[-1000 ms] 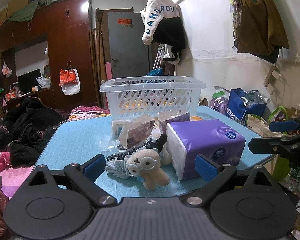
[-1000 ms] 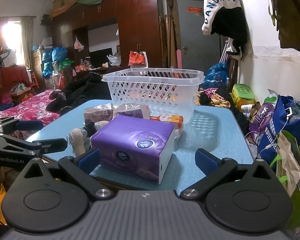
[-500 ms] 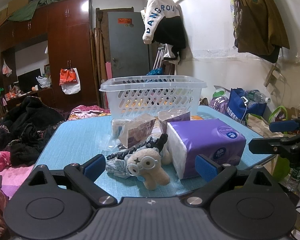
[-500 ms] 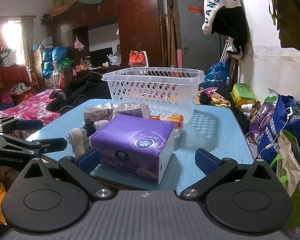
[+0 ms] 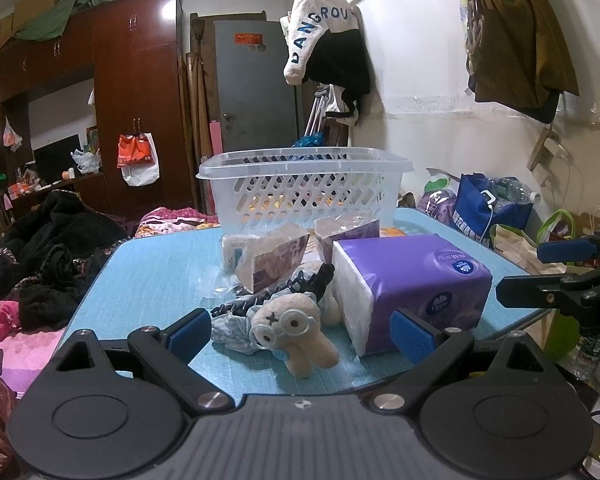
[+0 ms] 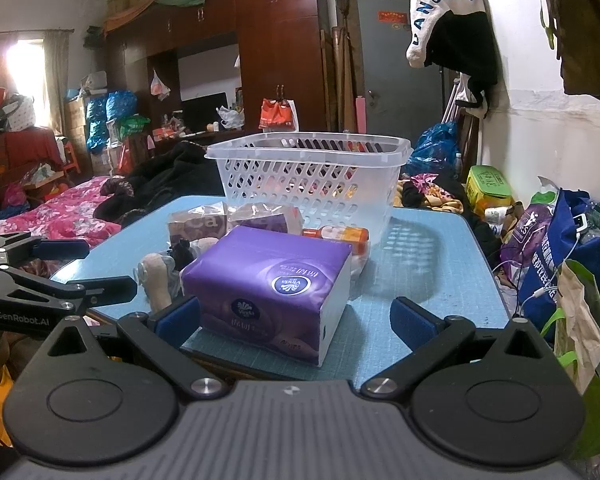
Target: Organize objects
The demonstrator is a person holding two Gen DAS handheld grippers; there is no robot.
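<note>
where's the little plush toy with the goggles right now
In the left wrist view, the plush toy lies on the blue table near its front edge, just left of the purple tissue pack.

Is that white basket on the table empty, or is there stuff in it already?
Cannot tell for sure. The basket stands upright, and colours show through its slotted walls, but those may be clutter behind it. Neither view looks down into it.

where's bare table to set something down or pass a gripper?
Free: the table's right strip, between the tissue pack and the right edge; and the left strip beside the plush toy. Crowded: the middle, from tissue pack and toy back through the wrapped packs to the basket.
</note>
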